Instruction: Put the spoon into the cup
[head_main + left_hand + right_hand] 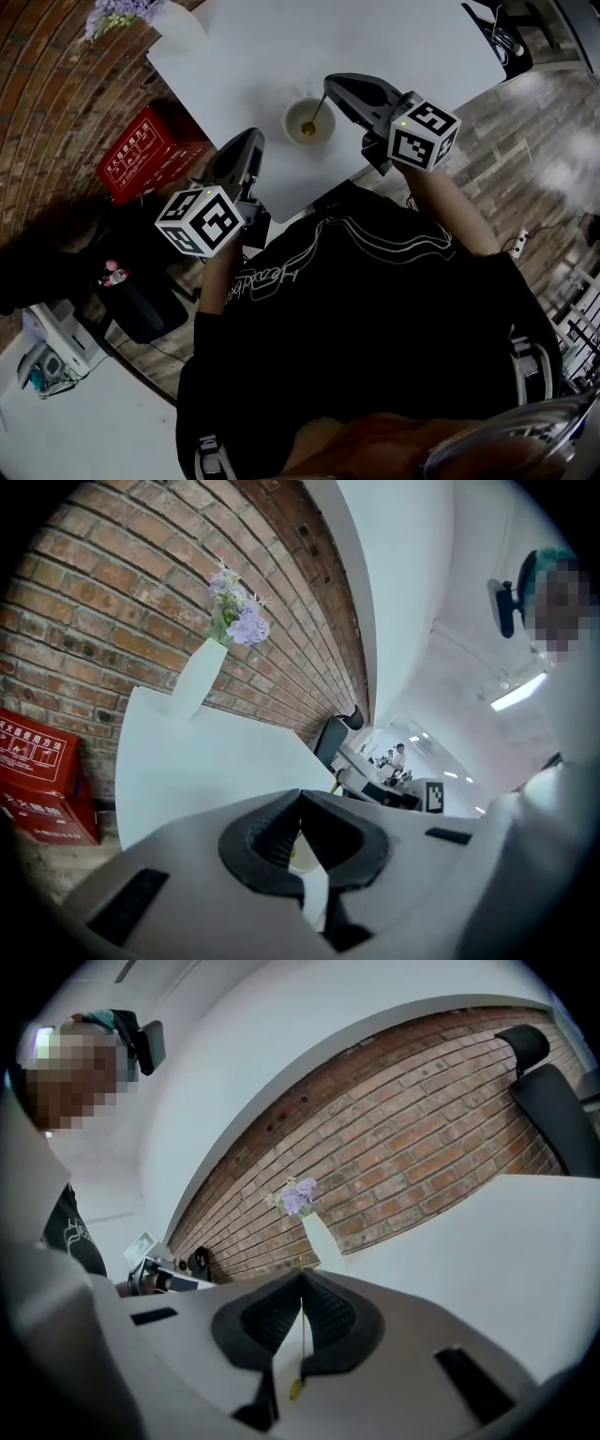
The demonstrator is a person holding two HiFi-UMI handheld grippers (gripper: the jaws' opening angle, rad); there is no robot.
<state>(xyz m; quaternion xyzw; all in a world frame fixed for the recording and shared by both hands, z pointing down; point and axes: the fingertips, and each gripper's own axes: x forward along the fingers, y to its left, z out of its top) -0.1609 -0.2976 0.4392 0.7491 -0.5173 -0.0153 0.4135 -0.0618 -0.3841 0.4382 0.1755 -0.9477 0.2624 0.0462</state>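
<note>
Head view: the cup (290, 119) stands on the white surface (281, 56) with the spoon (317, 112) bowl-down inside it. The right gripper (328, 86) is at its handle, and the left gripper (250, 137) is nearby.
Left gripper view: jaws together, empty.
Right gripper view: jaws closed on the thin handle.

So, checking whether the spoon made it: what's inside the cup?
The spoon is inside the cup, bowl down, handle rising to the shut right gripper. The cup's floor beneath it is covered.
</note>
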